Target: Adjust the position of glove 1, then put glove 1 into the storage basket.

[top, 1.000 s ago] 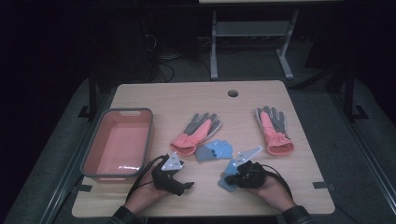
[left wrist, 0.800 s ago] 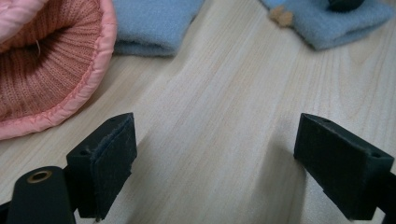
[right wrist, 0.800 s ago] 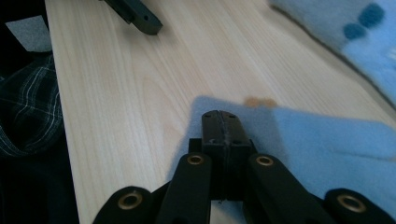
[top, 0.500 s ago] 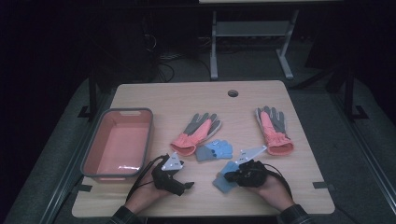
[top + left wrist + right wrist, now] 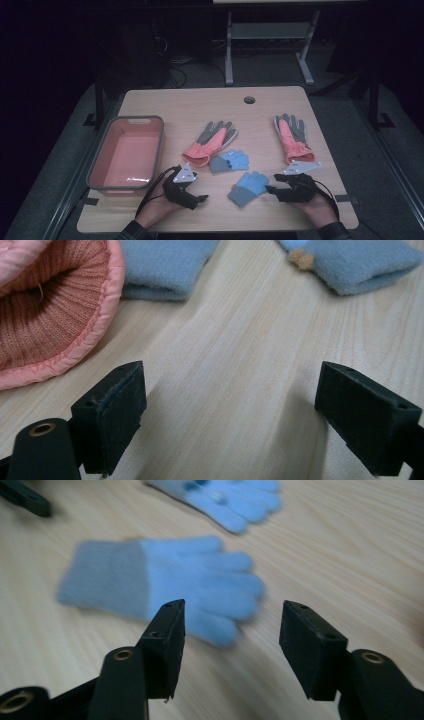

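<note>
Pink tub (image 5: pixel 100 165) at nine o'clock, nothing inside, two blue gloves, nearer blue glove (image 5: pixel 248 187) at six o'clock just beyond right gripper (image 5: pixel 272 190), jaws just opened, empty, two pink-grey gloves, left gripper (image 5: pixel 200 199) wide open, empty

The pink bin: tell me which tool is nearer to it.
Left. The left tool sits just right of the pink bin; the right tool lies far across the table, beyond a blue glove.

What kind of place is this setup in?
Likely a lab or workshop set up for recording: a lone wooden table with a cable hole, cables on the floor, and a metal desk frame behind, dimly lit.
</note>
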